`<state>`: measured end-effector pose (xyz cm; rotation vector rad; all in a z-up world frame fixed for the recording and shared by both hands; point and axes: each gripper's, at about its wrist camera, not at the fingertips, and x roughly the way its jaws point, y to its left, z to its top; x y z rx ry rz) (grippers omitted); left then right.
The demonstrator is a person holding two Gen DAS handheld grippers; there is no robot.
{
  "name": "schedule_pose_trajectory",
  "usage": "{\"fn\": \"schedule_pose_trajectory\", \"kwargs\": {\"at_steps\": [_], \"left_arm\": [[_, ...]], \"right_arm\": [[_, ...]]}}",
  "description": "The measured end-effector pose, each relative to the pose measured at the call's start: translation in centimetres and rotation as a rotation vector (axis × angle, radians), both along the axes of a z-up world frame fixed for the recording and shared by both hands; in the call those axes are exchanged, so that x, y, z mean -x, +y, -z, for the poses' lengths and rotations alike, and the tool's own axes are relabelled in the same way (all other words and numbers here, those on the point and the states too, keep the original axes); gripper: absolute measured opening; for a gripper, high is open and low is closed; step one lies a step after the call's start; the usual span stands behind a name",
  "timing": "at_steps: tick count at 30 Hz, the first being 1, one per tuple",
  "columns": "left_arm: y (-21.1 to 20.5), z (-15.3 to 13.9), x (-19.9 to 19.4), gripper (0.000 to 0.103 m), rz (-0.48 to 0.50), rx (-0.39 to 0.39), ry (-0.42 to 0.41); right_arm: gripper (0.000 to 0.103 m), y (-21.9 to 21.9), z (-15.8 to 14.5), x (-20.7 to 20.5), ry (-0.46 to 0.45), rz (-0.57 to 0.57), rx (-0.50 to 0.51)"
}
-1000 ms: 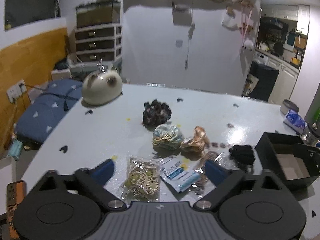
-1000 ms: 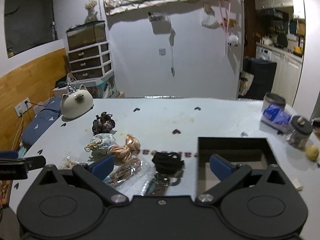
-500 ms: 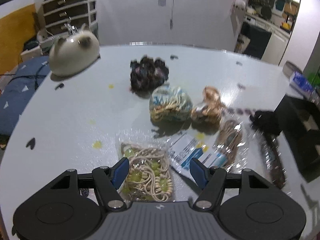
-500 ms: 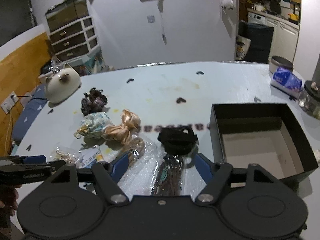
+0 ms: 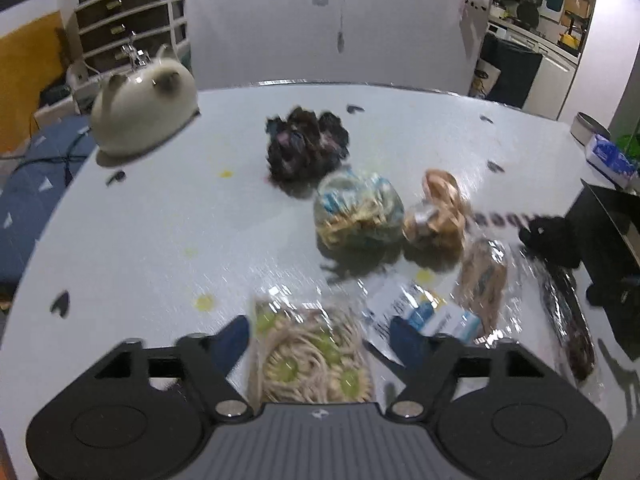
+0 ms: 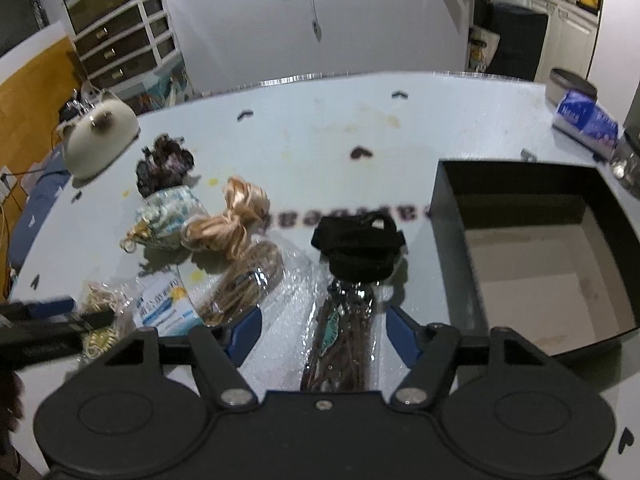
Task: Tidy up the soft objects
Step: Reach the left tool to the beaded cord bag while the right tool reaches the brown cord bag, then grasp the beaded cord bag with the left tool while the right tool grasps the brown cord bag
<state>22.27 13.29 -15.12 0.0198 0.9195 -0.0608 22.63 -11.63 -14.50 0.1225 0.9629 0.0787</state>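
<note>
Several soft items lie on the pale table. My left gripper [image 5: 320, 338] is open, its jaws on either side of a clear bag of cream cord with green beads [image 5: 310, 358]. My right gripper [image 6: 322, 330] is open around a clear bag of dark braided cord [image 6: 344, 332]. Beyond it lies a black scrunchie [image 6: 358, 246], then a peach satin scrunchie [image 6: 230, 222], a blue-patterned bundle [image 6: 170, 216] and a dark floral scrunchie [image 6: 164, 164]. A black open box [image 6: 536, 252] stands at the right, with nothing in it.
A white cat-shaped object [image 5: 142, 114] sits at the table's far left. A blue-and-white packet [image 6: 162, 302] and a bag of tan cord [image 6: 244, 280] lie between the grippers. A tissue pack [image 6: 584, 120] and a tin [image 6: 570, 88] stand at the far right.
Both grippers have dropped down and forward toward the table. The left jaws now flank the bead-cord bag, and the right jaws flank the dark-cord bag. Both jaws have narrowed.
</note>
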Motion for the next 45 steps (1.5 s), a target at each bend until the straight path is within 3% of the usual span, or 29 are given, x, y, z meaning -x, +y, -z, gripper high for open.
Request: {"fn": "schedule_pose_trajectory", "kwargs": {"at_steps": [9,14,18,21,27,45], "left_arm": [[0.7,1.5,-1.2,0.09,0.012,-0.021,0.121],[1.1,2.6,-1.4,0.081,-0.002,-0.001,0.174],[1.0,2.6,-1.3,0.072,0.004,0.02,0.183],[1.0,2.4,-1.1,0.066,0.007,0.022,0.179],[1.3,2.0,-0.6,0.063,-0.008,0.035,0.18],[0.6,-3.4,3.3,0.062,-0.104,0.07,0.027]], "right_arm": [[0.067,0.7,3.8,-2.2,0.15,0.037,0.047],[0.064,0.8,4.9,-2.3,0.205,0.045,0.055],[0.052,1.2,5.0,-1.9,0.218,0.012,0.049],[0.043,1.6,4.7,-1.5,0.208,-0.012,0.056],[0.029,1.9,4.1,-0.5,0.177,-0.048,0.033],[0.028,0.9,-2.0,2.5,-0.056,-0.16,-0.008]]}}
